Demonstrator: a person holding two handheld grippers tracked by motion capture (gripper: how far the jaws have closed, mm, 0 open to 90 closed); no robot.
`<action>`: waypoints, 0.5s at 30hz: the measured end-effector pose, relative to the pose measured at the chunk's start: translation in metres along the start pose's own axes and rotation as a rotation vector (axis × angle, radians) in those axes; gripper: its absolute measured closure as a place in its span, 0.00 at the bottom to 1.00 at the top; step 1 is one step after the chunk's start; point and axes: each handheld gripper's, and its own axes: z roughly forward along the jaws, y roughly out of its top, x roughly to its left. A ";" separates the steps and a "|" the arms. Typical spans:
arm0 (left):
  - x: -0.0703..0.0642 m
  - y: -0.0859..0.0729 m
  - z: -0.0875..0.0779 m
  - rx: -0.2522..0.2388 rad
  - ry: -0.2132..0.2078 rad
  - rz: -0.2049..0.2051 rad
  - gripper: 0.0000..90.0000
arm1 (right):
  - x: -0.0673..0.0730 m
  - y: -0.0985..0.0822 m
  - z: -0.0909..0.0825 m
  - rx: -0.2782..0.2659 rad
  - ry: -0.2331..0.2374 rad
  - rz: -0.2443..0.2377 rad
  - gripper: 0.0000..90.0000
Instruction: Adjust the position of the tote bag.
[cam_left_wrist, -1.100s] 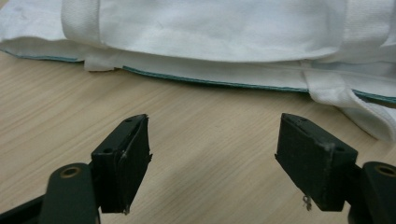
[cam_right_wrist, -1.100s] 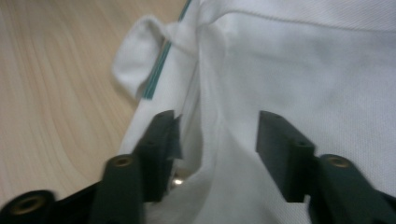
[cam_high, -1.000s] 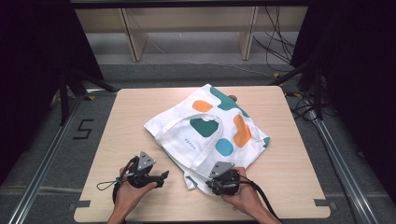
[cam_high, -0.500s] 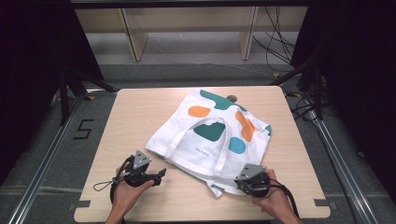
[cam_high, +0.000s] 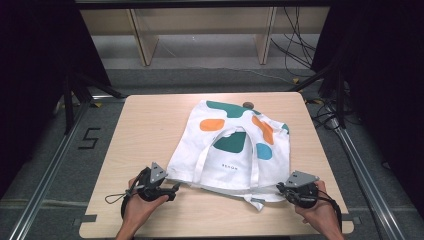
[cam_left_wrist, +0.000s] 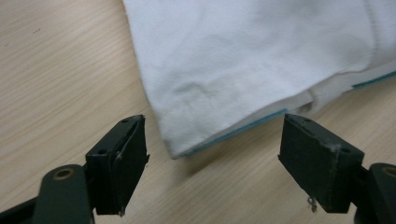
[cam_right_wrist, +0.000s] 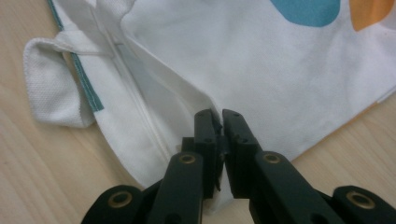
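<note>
**Tote bag pinched at its near right corner, left jaws wide open**

I start with the wooden table (cam_high: 150, 125): pale top, set in a dark bay, a shelf unit (cam_high: 200, 30) beyond it at 12 o'clock.

The white tote bag (cam_high: 235, 150) lies flat on the table, from centre toward 5 o'clock. Teal and orange blobs are printed on its far half, a small dark wordmark sits nearer me, and its handles loop across the middle. A small brown object (cam_high: 247, 104) sits at the bag's far edge, 12 o'clock; I cannot tell what it is.

My right gripper (cam_right_wrist: 220, 122) sits at 5 o'clock, at the bag's near right corner. Its jaws have just been closing and are now pinched tight on a fold of the white cloth; a handle loop (cam_right_wrist: 51, 84) lies at 10 o'clock in the right gripper view.

My left gripper (cam_left_wrist: 212, 154) rests at 7 o'clock. Its jaws stand wide apart, holding nothing; the bag's near left corner, with its teal-edged hem (cam_left_wrist: 233, 133), lies between them without touching either pad.
</note>
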 end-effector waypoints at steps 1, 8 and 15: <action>-0.001 0.000 0.001 0.007 0.004 0.000 0.26 | -0.001 -0.001 0.000 0.000 -0.003 -0.001 0.95; -0.007 0.005 0.016 0.040 0.042 0.041 0.28 | -0.003 -0.001 0.002 -0.002 -0.015 0.016 0.85; -0.010 0.013 0.017 -0.009 0.080 0.086 0.35 | -0.002 -0.002 0.006 0.015 -0.019 0.032 0.78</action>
